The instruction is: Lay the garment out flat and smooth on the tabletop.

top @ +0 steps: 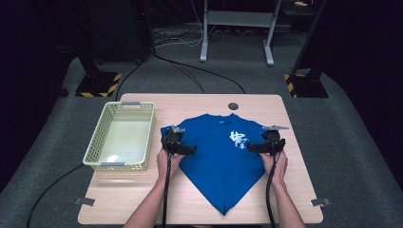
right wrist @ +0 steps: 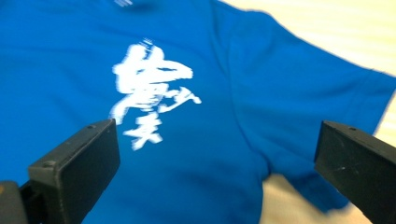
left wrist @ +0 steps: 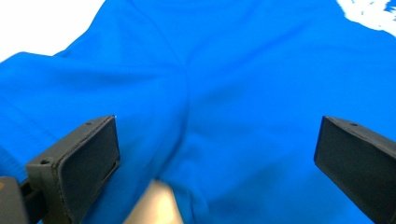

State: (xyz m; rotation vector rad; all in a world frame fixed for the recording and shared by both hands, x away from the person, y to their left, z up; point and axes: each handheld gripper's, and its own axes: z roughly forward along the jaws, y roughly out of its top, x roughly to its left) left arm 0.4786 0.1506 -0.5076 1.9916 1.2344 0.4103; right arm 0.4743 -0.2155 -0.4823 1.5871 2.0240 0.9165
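A blue T-shirt (top: pixel 216 156) with a white print (top: pixel 238 139) lies face up on the wooden table (top: pixel 294 190), its lower part drawn into a point toward the front edge. My left gripper (top: pixel 177 146) hovers over the shirt's left sleeve, jaws wide apart with blue cloth (left wrist: pixel 224 107) below them. My right gripper (top: pixel 269 144) sits at the shirt's right sleeve, also open, with the white print (right wrist: pixel 149 91) and the sleeve (right wrist: pixel 317 107) in front of it. Neither gripper holds any cloth.
A pale yellow plastic basket (top: pixel 95 154) stands on the table's left side, next to the left gripper. A dark round grommet (top: pixel 233 106) sits near the far edge. Cables, stands and a frame occupy the grey floor beyond.
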